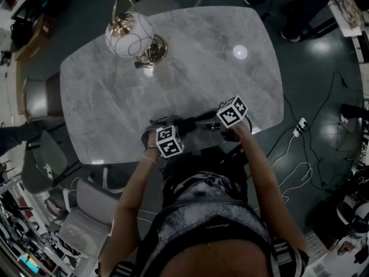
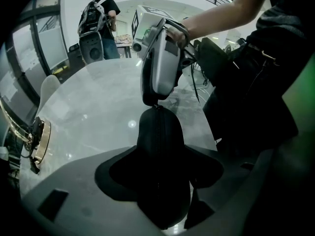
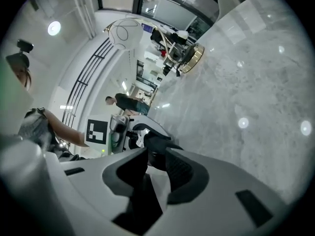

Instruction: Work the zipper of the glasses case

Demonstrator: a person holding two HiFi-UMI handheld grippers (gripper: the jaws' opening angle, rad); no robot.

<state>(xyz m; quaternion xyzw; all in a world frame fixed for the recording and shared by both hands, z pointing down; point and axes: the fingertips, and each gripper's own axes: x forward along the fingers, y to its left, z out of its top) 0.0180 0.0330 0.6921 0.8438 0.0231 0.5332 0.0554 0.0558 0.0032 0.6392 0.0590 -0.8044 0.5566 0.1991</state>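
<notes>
Both near the table point(image 1: 202, 56) edge, left gripper point(image 2: 160, 173) clamps the glasses case point(image 2: 158, 127), right gripper point(image 3: 156, 155) gapes, lamp point(image 1: 130, 36) well apart

The left gripper point(image 2: 161, 178) is clamping a black case point(image 2: 160, 134) between its dark pads point(image 2: 118, 173). The case is sticking out away from the camera, above the marble table point(image 2: 98, 112). A zipper point(image 2: 158, 146) is running along the middle of the case. At the far end of the case the right gripper point(image 2: 155, 101) is pointing down, with its tips just at the end of the zipper. Whether they are pinching anything is not clear here. A hand point(image 2: 176, 32) is holding this gripper from above. A lamp base point(image 2: 38, 140) is standing at the table's left edge. Beyond the table, a person point(image 2: 101, 16) with a backpack is standing near a white chair point(image 2: 49, 88).
</notes>
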